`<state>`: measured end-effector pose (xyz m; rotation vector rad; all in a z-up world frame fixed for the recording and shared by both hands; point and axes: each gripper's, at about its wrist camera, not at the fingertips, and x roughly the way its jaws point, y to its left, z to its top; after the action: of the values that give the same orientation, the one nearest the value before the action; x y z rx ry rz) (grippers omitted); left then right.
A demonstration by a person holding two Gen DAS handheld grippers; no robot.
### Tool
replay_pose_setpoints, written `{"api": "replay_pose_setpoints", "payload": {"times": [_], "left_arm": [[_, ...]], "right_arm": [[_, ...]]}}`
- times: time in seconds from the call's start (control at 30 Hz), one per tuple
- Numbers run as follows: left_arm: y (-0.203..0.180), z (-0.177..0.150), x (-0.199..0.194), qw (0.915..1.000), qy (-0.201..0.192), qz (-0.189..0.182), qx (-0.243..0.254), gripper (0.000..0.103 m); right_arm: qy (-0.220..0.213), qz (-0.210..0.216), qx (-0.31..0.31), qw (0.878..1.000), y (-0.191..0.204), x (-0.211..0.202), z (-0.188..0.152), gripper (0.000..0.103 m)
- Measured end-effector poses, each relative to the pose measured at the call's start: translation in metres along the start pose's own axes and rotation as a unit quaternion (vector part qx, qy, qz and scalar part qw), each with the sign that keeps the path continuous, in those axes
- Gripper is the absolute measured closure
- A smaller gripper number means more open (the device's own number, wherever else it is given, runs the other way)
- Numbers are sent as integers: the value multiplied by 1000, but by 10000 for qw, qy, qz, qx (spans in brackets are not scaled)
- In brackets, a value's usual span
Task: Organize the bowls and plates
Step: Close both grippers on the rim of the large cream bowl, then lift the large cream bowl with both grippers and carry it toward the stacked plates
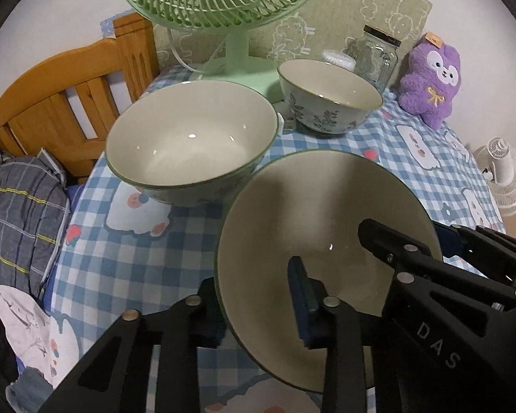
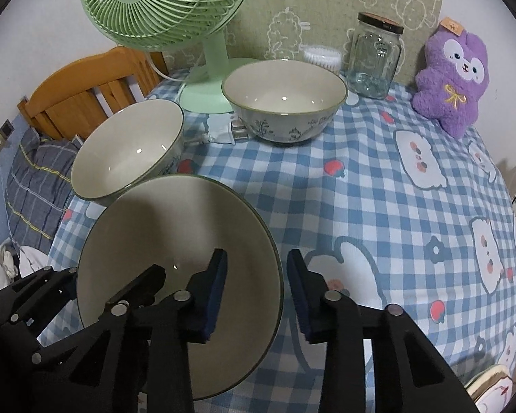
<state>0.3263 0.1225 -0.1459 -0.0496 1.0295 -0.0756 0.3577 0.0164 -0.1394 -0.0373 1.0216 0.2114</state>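
Left gripper (image 1: 253, 275): its fingers straddle the left rim of the near cream ceramic bowl with a green edge (image 1: 309, 206), one pad inside and one outside. The outer pad is hidden behind the rim, so I cannot tell whether the wall is clamped.

Right gripper (image 2: 256, 254): its fingers straddle the right rim of the same bowl. They are partly apart, with a sliver of cloth visible between the outer pad and the rim; the wall is not pinched.

The bowl sits at the near left of the blue-and-white checked tablecloth (image 2: 378, 189).

A second cream bowl of like make (image 1: 189, 137) stands just beyond it to the left, very close to its rim.

A smaller bowl with leaf-patterned sides (image 1: 326, 96) stands farther back, apart.

Far edge, left to right: pale green desk fan (image 1: 237, 51), white brush (image 2: 321, 55), clear glass jar with dark lid (image 1: 376, 58), purple plush toy (image 1: 430, 79).

A white plug (image 2: 230, 127) lies between the fan base and the patterned bowl.

Off the table to the left: wooden chair (image 1: 68, 103) and grey plaid fabric (image 1: 17, 206).
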Motion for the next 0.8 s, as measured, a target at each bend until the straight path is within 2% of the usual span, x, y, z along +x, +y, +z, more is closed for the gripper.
{"api": "replay_pose_setpoints", "payload": {"times": [0.07,0.23,0.8], "left_arm": [[0,-1,2,10000,4,77,-8,78],[2,-1,2,9997,-13,214,-102,88],[-1,-5,-8,9989,104,330,-311,88]], "right_arm": [[50,42,-72,10000,1,2,0,75],[95,-83,-122,9998,0,3,0,83],[125,-45,-157,9998,0,-4,-4,84]]}}
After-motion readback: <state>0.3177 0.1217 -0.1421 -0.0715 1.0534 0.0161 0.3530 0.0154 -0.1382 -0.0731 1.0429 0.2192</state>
